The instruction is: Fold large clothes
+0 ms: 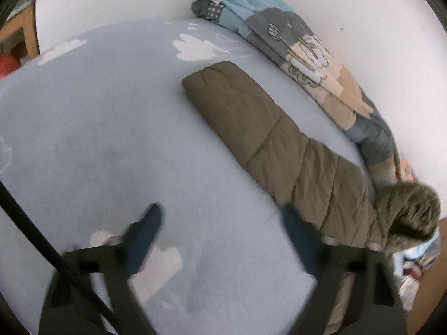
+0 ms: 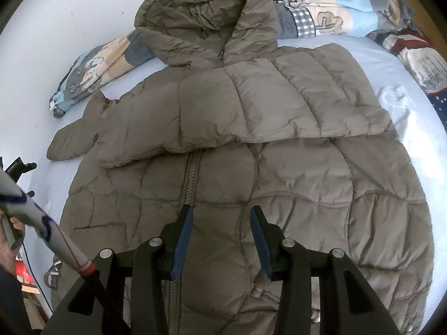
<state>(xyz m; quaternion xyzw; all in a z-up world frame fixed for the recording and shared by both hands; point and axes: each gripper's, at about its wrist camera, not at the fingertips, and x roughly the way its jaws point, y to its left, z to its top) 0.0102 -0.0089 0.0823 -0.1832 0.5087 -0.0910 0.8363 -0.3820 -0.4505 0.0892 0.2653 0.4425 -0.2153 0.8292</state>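
Blue-padded right gripper (image 2: pixel 220 217) sits lowest in the right wrist view, jaws spread over the front of the olive-brown quilted hooded puffer jacket (image 2: pixel 251 173), pinching nothing; whether the pads touch the fabric is unclear. Jacket lies zipper-up across the pale blue cloud-print bedsheet (image 2: pixel 413 106), one sleeve folded over the chest, hood toward the wall-side edge, hem cut off at the bottom. Left gripper (image 1: pixel 223 223) is motion-blurred, jaws spread wide above bare sheet, right finger near the jacket's outstretched sleeve (image 1: pixel 251 120). Patchwork blue, grey and beige blanket (image 1: pixel 301 47) lies bunched along the bed's wall edge, its far end hidden behind the hood (image 1: pixel 408 209).
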